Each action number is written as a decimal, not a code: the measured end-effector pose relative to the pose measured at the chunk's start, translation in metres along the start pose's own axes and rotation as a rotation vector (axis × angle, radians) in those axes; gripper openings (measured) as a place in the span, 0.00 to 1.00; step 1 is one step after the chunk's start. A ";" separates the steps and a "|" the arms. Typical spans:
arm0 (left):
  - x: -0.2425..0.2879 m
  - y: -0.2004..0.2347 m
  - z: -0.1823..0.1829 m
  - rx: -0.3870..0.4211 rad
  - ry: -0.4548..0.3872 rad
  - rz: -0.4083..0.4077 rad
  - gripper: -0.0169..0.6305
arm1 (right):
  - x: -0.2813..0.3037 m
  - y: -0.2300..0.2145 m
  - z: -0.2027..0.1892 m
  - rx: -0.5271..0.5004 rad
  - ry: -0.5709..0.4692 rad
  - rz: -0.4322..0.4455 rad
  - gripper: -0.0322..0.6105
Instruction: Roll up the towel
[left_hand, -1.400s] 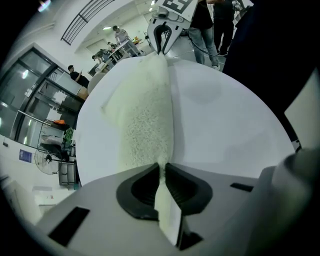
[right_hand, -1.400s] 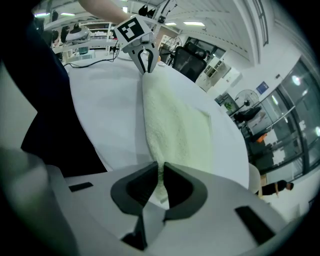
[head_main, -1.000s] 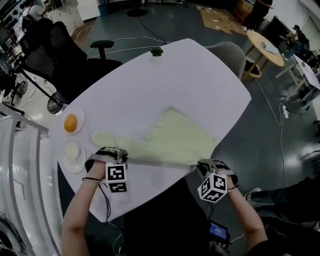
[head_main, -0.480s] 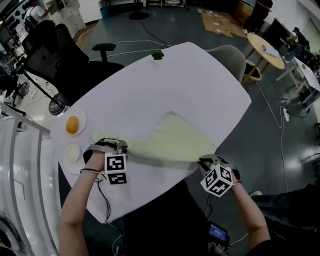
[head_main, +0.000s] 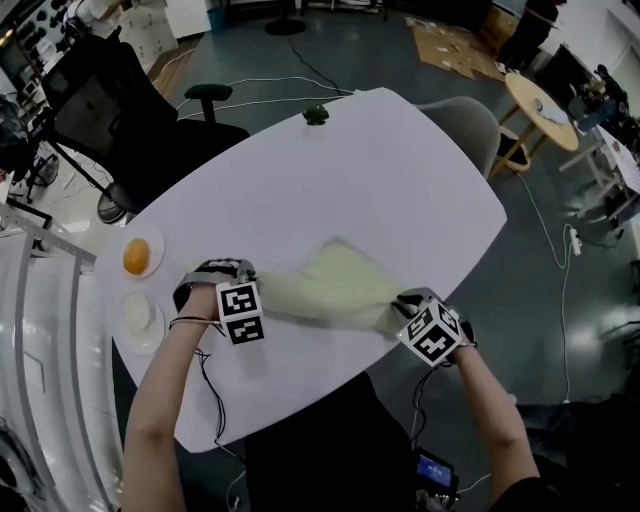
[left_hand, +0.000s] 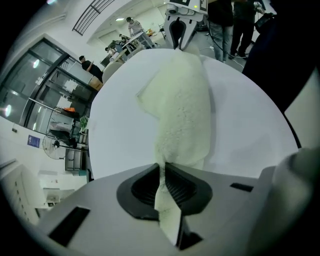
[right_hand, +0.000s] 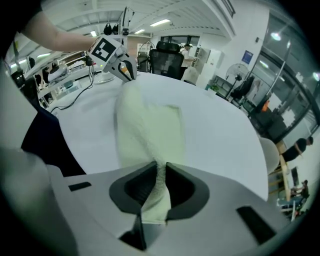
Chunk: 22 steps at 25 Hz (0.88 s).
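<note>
the pale green towel (head_main: 330, 290) lies on the near half of the white surface (head_main: 420, 170), its near edge raised off the surface and strung between the two grippers, the rest of the cloth spreading away from the person toward a far corner that rests flat. the left gripper (head_main: 243, 283) pinches the left end of that edge: in its own view the jaws stand narrow, with a fold of the terry cloth pressed between the dark pads and a tail hanging below them. the right gripper (head_main: 397, 308) holds the right end the same way, jaws narrow and clamped on a bunched fold. so the long axis of the held edge runs straight from one gripper to the other, across the person's front, and the loose body of the towel lies beyond it, away from both hands. neither hand is nearer; each sits at one end of the line the roll would form around. by my reading the roll is only at its first turn, and the next move would need both ends carried over evenly away from the person, or the tube will come out skewed. to the left, well apart from the towel, sit a plate (head_main: 155, 240) with an orange thing and a second plate (head_main: 152, 335); a small green thing (head_main: 316, 114) stands at the far edge.
</note>
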<state>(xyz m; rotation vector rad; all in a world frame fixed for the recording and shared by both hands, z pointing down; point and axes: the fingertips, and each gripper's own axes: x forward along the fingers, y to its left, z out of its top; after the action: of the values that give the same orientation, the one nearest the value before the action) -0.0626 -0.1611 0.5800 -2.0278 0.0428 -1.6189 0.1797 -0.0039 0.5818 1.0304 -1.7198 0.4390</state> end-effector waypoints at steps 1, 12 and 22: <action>0.005 0.003 0.000 -0.010 0.007 -0.001 0.10 | 0.006 -0.005 -0.001 0.009 0.007 0.001 0.16; 0.039 0.020 0.004 -0.005 0.057 0.036 0.09 | 0.041 -0.023 -0.009 0.063 0.027 0.012 0.17; 0.001 0.030 0.006 -0.125 -0.046 0.033 0.35 | 0.008 -0.043 0.001 0.008 -0.015 -0.148 0.32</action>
<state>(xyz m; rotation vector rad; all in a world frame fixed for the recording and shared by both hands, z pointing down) -0.0480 -0.1849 0.5674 -2.1465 0.1639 -1.5838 0.2126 -0.0321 0.5806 1.1603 -1.6431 0.3438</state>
